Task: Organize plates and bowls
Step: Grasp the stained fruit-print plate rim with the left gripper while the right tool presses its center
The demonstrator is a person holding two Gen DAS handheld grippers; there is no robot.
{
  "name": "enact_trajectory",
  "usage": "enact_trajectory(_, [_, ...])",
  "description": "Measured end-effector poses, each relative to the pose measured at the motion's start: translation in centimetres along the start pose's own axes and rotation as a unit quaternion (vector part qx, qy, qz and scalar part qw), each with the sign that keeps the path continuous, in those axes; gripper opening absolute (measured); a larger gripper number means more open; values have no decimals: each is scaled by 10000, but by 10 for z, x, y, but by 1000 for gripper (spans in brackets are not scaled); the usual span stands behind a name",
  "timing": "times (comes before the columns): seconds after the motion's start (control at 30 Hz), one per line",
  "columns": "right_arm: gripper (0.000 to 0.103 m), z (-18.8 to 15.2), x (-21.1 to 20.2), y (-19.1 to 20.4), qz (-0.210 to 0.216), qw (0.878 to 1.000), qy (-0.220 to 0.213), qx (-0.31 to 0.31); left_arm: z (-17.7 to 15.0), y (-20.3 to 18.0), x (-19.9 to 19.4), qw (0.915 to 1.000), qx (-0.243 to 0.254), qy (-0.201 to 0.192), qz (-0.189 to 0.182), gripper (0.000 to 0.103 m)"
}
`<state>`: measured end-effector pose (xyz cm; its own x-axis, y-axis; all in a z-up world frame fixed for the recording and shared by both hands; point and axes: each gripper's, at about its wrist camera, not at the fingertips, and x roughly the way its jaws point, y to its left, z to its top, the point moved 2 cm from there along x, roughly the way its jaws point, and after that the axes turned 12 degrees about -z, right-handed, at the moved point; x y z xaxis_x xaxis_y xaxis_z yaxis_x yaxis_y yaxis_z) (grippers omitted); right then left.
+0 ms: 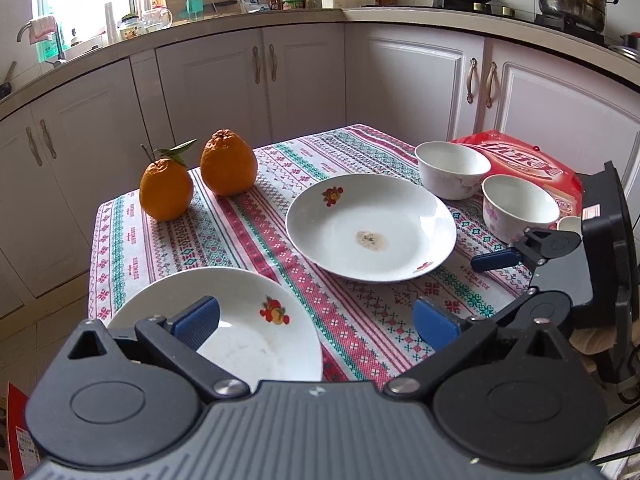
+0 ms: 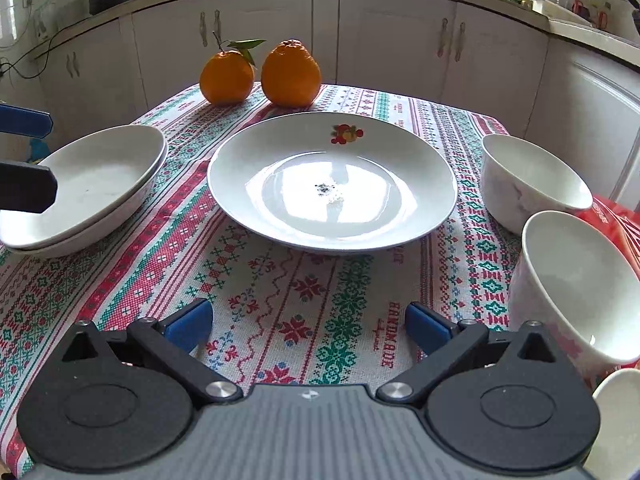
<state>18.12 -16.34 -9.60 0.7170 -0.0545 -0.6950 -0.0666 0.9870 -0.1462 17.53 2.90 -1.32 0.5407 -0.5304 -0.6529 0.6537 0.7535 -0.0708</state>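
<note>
White ceramic plates [image 2: 332, 184] carry small red-and-yellow fruit motifs; the far white bowl [image 1: 452, 168] is plain, the near white bowl [image 1: 516, 208] pink-flowered. Two orange citrus fruits [image 2: 290, 74], one green-leafed, sit on a red, green and white cross-stitch-patterned cloth [image 2: 304, 292]. Tongs' pads [image 2: 192, 326] are blue.

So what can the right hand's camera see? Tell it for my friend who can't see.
The open right gripper hovers over a patterned tablecloth, facing a big white plate. Two stacked plates sit left, two white bowls right, and two oranges behind.
</note>
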Motion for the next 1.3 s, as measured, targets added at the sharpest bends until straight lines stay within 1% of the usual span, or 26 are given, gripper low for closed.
enact_trajectory(0.13, [103,4,4,-1,-8,10000,60,-3,16,5,15,9997,243,-9,94,102])
enact_trajectory(0.3, [103,8,10,-4,-3,10000,14,-9,36,8,35,9974,697,15,180,102])
enact_trajectory(0.4, [103,13,15,-5,-36,10000,44,17,47,10,49,9967,806,45,104,102])
enact_trajectory(0.6, [103,21,24,-4,-54,9999,107,24,65,18,84,9967,709,286,-281,102])
enact_trajectory(0.73, [103,24,28,-4,-56,9999,93,27,76,19,106,9956,732,388,-431,102])
enact_trajectory(0.77, [103,24,28,-4,-55,9999,101,20,79,20,111,9957,705,400,-438,102])
enact_trajectory(0.87, [103,26,29,-4,-39,9999,151,-11,84,24,127,9950,612,500,-611,102])
enact_trajectory(0.97, [103,28,29,-3,-36,9998,182,-51,87,25,141,9939,584,645,-671,102])
enact_trajectory(1.17, [103,31,29,1,-91,9997,138,-179,91,30,163,9913,635,965,-632,102])
enact_trajectory(1.2, [103,32,28,2,-112,9997,116,-209,92,31,166,9909,620,1006,-652,102])
enact_trajectory(1.3, [103,32,29,5,-155,9995,31,-272,93,35,177,9879,467,1199,-861,102])
